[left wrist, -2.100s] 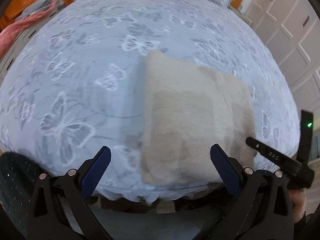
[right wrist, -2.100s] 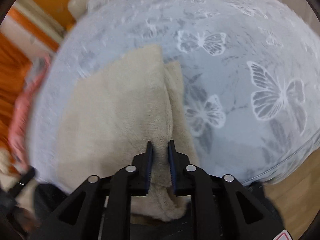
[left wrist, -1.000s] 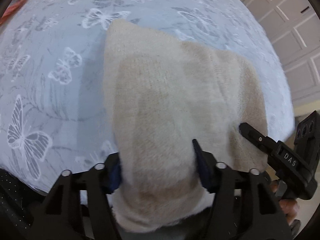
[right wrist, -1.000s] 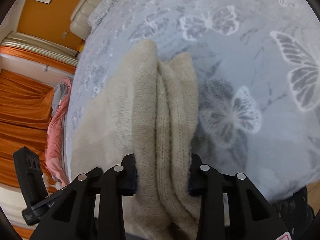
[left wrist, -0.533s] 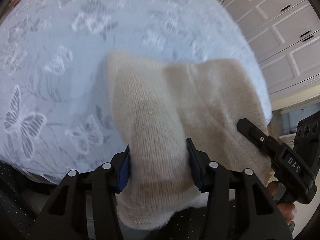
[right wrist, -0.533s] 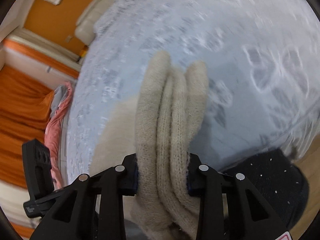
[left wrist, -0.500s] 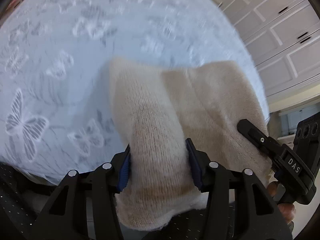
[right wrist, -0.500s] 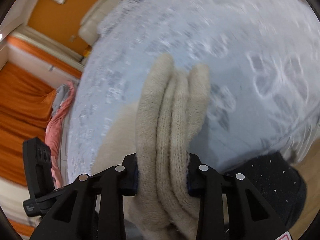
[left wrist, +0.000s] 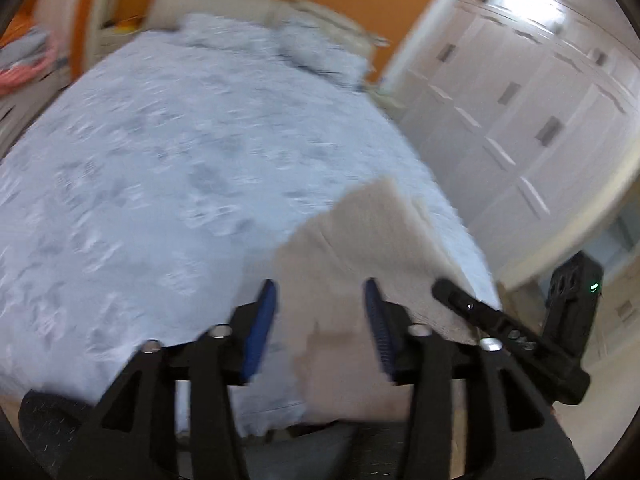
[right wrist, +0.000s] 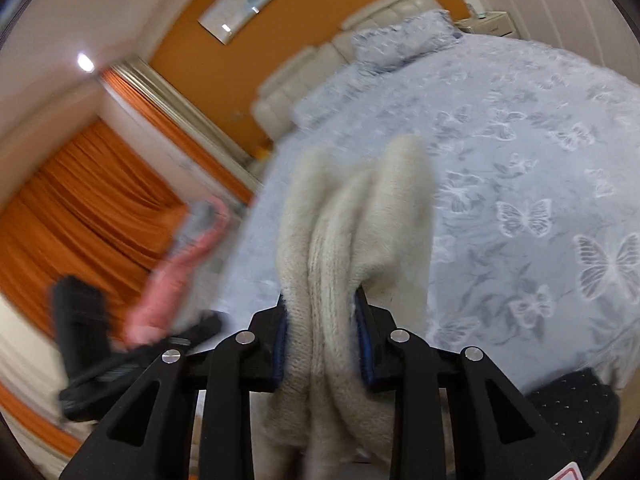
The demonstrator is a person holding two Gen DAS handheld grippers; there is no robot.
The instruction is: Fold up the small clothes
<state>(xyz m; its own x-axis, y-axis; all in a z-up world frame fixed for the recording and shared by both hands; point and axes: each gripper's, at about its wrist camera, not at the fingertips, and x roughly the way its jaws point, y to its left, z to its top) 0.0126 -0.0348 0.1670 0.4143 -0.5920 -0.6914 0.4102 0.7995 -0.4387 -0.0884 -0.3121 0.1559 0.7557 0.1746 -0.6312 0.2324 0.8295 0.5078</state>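
Observation:
A folded beige knit garment (left wrist: 352,264) hangs in the air between both grippers, above the near edge of the bed. My left gripper (left wrist: 320,308) has its blue pads on either side of one end of it. My right gripper (right wrist: 322,320) is shut on the other end, where the thick folds (right wrist: 340,240) bunch between the pads. The right gripper's black body (left wrist: 504,332) shows at the lower right of the left wrist view, and the left gripper (right wrist: 88,344) shows blurred at the left of the right wrist view.
The bed (left wrist: 160,168) has a pale blue butterfly-print cover (right wrist: 540,184), pillows and a cream headboard (right wrist: 360,32) at the far end. White wardrobe doors (left wrist: 540,100) stand to the right. Pink and grey clothes (right wrist: 176,272) lie by orange curtains on the left.
Both grippers have lifted the garment up off the bed cover and tilted upward, so more of the room shows. The garment now hangs clear of the bed.

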